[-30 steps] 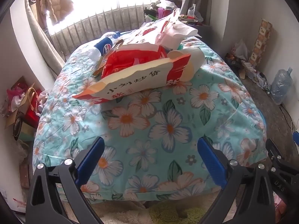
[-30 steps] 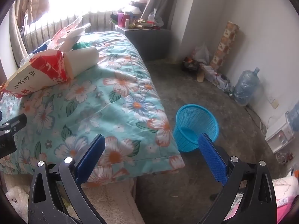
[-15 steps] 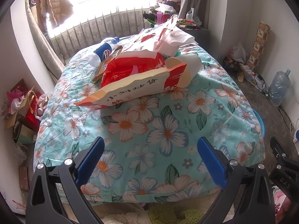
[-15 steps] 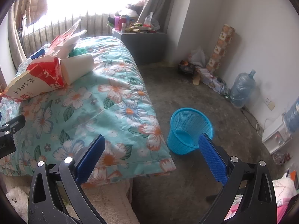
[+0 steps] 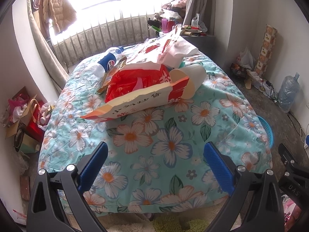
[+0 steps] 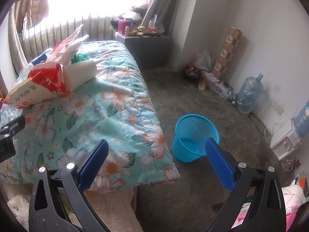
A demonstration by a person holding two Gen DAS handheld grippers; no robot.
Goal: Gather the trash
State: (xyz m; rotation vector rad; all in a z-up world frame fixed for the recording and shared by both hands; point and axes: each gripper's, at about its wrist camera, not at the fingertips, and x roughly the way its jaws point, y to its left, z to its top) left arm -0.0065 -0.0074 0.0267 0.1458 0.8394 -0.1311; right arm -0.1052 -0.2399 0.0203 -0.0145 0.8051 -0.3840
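Trash lies piled on the floral quilt [image 5: 170,141]: a torn red and cream snack bag [image 5: 139,92], a paper cup [image 5: 193,77] on its side, a plastic bottle [image 5: 106,61] with a blue label, and white wrappers [image 5: 173,48] behind. The bag [image 6: 36,89] and cup [image 6: 81,73] also show in the right wrist view. A blue mesh basket [image 6: 195,137] stands on the floor beside the bed. My left gripper [image 5: 154,164] is open and empty over the bed's near end. My right gripper [image 6: 156,162] is open and empty, near the bed corner and basket.
A grey cabinet [image 6: 146,46] with clutter stands past the bed's far end. A water jug [image 6: 249,92], bags and boxes line the right wall. Bags and boxes [image 5: 25,116] sit on the floor left of the bed. A fluffy rug [image 6: 115,208] lies below.
Both grippers have drawn back and risen a little from the bed; the trash pile looks farther away and more of the floor and basket shows. Jaws stayed open.
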